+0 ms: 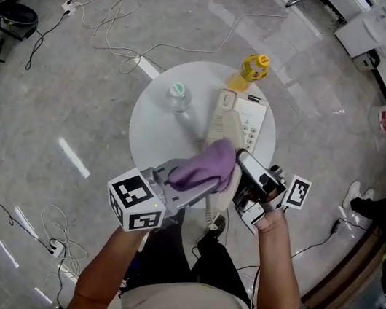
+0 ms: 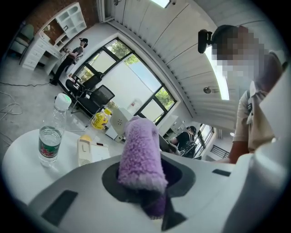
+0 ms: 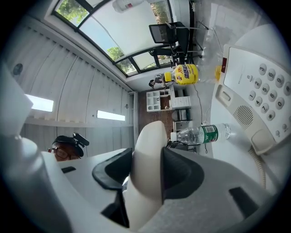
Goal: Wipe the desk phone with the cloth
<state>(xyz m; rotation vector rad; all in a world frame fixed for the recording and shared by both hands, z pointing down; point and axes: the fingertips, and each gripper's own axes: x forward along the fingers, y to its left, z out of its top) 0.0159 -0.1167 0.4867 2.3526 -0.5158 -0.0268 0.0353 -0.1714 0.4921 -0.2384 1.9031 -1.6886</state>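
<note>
On the round white table [image 1: 155,127] lies a cream desk phone [image 1: 249,123] with its cradle empty. My left gripper [image 1: 200,177] is shut on a fluffy purple cloth [image 1: 207,164], held above the table's near edge. In the left gripper view the cloth [image 2: 141,154] stands up between the jaws of my left gripper [image 2: 142,182], with the phone [image 2: 88,152] beyond. My right gripper [image 1: 246,180], just right of the cloth, is shut on the cream handset [image 1: 231,131]. The right gripper view shows the handset [image 3: 148,159] clamped in my right gripper [image 3: 148,175], and the phone base [image 3: 254,91] with its keypad.
A clear water bottle [image 1: 179,96] stands on the table left of the phone, a yellow bottle [image 1: 251,70] at the far rim. The handset's coiled cord [image 1: 211,216] hangs off the near edge. Cables and power strips lie on the floor [image 1: 68,150] around.
</note>
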